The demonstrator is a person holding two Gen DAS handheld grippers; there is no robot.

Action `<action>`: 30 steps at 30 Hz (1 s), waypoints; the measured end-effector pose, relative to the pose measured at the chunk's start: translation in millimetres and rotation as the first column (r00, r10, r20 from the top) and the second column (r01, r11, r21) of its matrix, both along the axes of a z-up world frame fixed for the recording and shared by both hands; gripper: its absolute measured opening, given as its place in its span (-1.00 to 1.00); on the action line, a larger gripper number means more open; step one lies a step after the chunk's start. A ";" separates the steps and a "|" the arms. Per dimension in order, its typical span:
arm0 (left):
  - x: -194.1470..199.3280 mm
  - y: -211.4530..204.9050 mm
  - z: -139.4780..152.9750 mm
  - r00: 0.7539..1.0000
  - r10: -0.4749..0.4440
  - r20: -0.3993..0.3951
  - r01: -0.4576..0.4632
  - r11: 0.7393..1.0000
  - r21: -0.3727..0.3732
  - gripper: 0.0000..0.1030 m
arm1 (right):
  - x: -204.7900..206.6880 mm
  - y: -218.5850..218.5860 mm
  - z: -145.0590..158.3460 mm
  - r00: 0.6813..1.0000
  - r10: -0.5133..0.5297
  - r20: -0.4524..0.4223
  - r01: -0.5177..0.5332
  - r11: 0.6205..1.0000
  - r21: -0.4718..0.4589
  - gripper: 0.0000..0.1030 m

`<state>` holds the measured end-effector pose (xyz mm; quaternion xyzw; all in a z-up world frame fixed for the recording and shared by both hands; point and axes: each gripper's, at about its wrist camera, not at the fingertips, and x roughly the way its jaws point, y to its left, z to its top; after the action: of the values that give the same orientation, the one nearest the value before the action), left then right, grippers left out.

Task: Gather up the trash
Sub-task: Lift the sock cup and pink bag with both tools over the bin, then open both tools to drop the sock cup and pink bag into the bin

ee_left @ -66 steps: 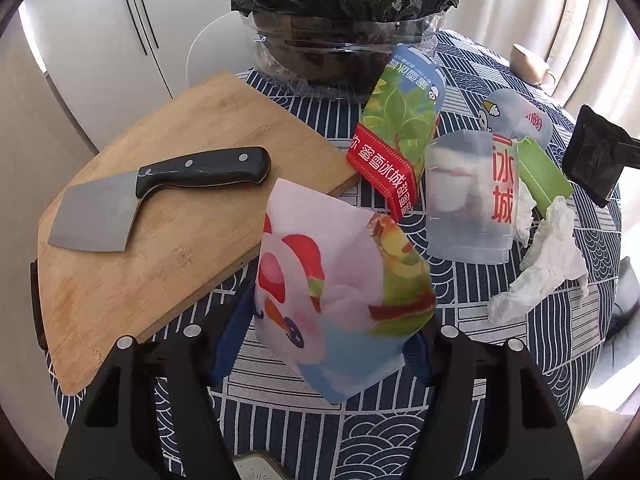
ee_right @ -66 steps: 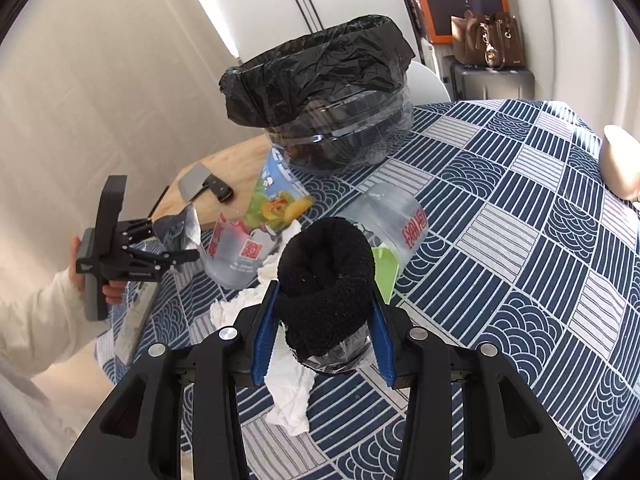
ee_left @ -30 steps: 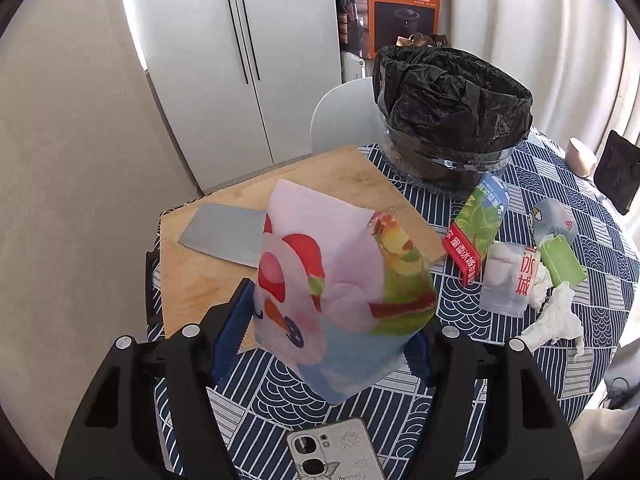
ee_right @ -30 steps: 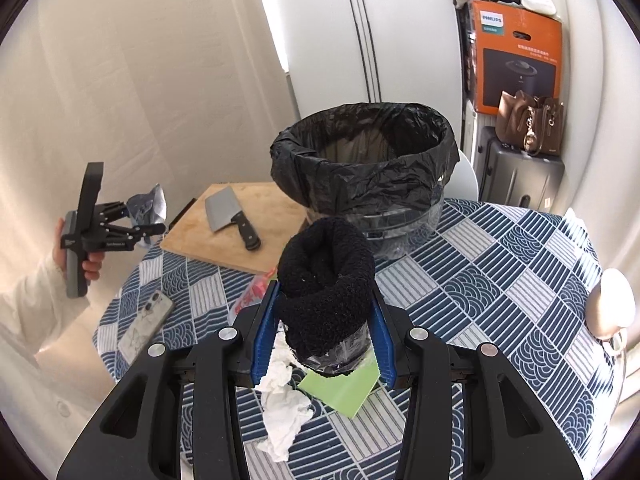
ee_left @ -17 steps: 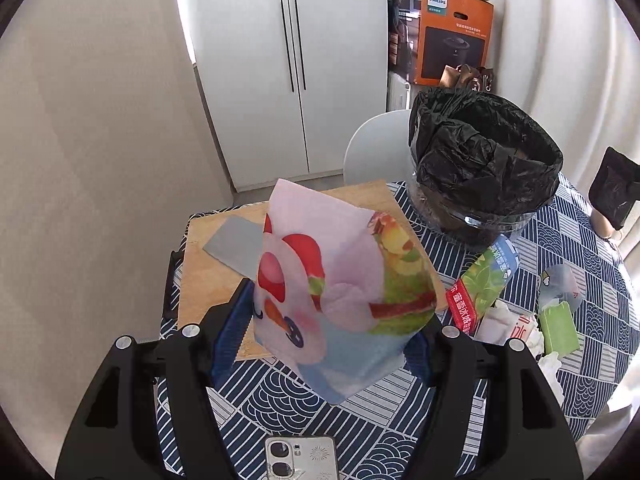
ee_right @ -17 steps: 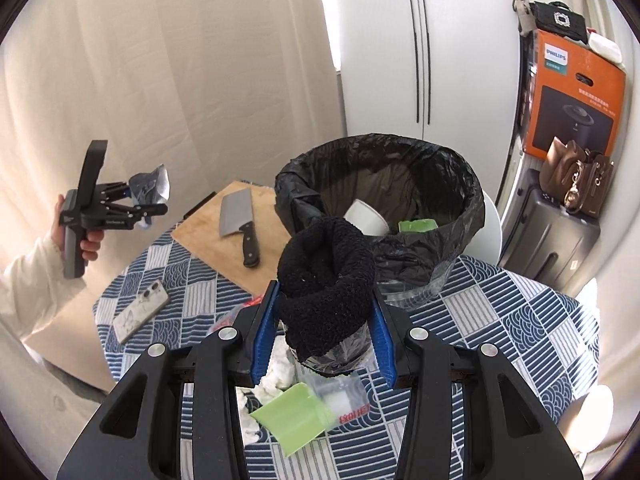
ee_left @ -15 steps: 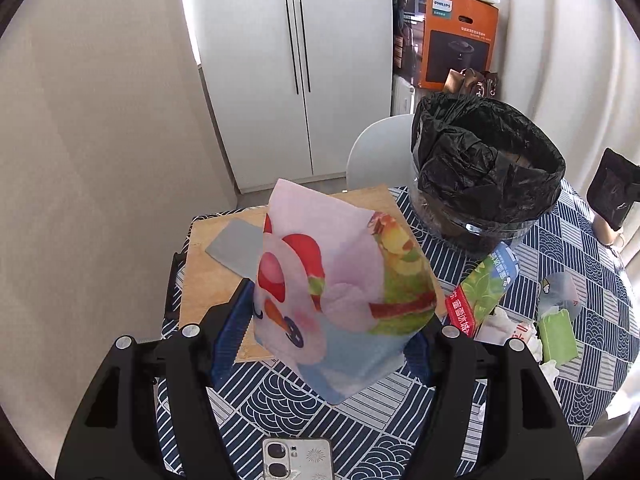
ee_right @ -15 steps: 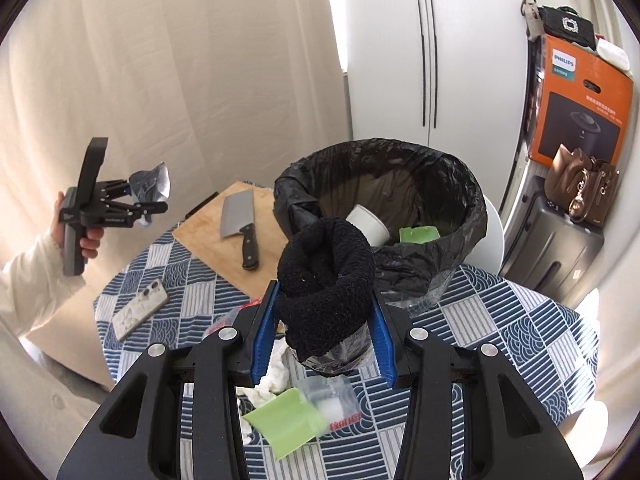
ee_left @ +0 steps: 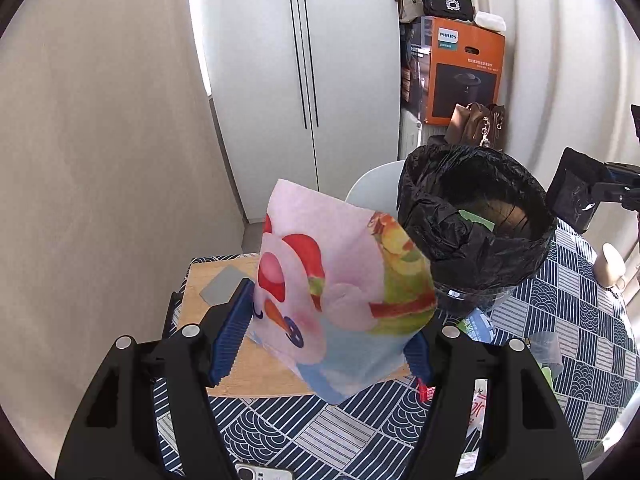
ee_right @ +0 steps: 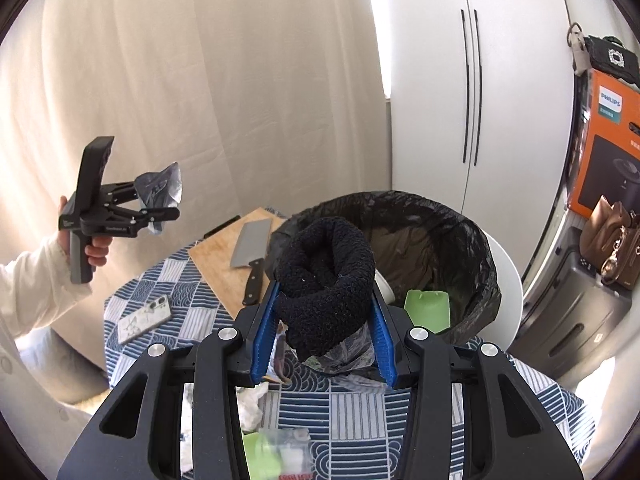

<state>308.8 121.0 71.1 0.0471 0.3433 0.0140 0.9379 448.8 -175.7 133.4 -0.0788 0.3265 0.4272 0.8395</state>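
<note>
My left gripper (ee_left: 328, 332) is shut on a colourful snack packet (ee_left: 340, 292) and holds it upright above the table, left of the black-lined trash bin (ee_left: 440, 240). In the right wrist view that left gripper (ee_right: 160, 204) hangs in the air at the far left, showing the packet's silvery back (ee_right: 160, 188). My right gripper (ee_right: 324, 320) is shut on a rolled black fuzzy sock (ee_right: 324, 276) with crumpled clear plastic under it. It sits just in front of the bin's near rim (ee_right: 472, 248). A green piece (ee_right: 426, 306) lies inside the bin.
The blue patterned tablecloth (ee_left: 560, 320) carries a wooden cutting board (ee_right: 224, 260) with a cleaver (ee_right: 252, 248), a phone (ee_right: 144, 318), white tissue (ee_right: 252, 404) and a clear wrapper with a green scrap (ee_right: 276, 452). A white chair (ee_left: 372, 188) stands behind the bin.
Both grippers have risen and swung toward the bin with their loads still held. In the right wrist view the bin has grown larger and now lies right behind the sock.
</note>
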 end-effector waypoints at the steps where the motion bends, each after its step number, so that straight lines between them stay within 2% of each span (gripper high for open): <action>1: 2.2 -5.0 2.7 1.000 -0.003 0.004 0.003 1.000 0.003 0.31 | 5.4 0.2 1.1 1.000 0.006 0.001 -0.006 1.000 0.014 -0.24; 8: 28.0 -40.3 18.0 0.999 -0.048 0.022 0.047 0.999 0.022 0.31 | 41.4 7.1 2.8 0.999 0.029 0.014 -0.029 0.998 0.060 -0.24; 13: 57.2 -67.3 22.5 0.995 -0.096 0.012 0.095 0.993 0.064 0.31 | 67.6 12.4 -3.8 1.000 -0.012 0.010 0.011 0.999 0.051 -0.24; 17: 85.2 -94.4 18.7 0.988 -0.152 0.002 0.151 0.985 0.085 0.31 | 89.1 11.5 -17.4 0.996 -0.078 -0.040 0.079 0.996 0.031 -0.24; 21: 112.4 -118.2 11.6 0.981 -0.192 -0.015 0.193 0.979 0.065 0.31 | 108.7 4.2 -32.1 0.984 -0.142 -0.108 0.145 0.989 0.019 -0.23; 30: 151.4 -160.4 -2.3 0.963 -0.262 -0.054 0.265 0.963 0.042 0.36 | 120.6 -4.5 -54.1 0.974 -0.167 -0.153 0.166 0.986 -0.023 -0.23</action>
<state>460.2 -39.4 68.8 0.1155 0.3560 -0.1036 0.9215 569.3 -180.2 79.2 -0.0219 0.3981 0.3587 0.8441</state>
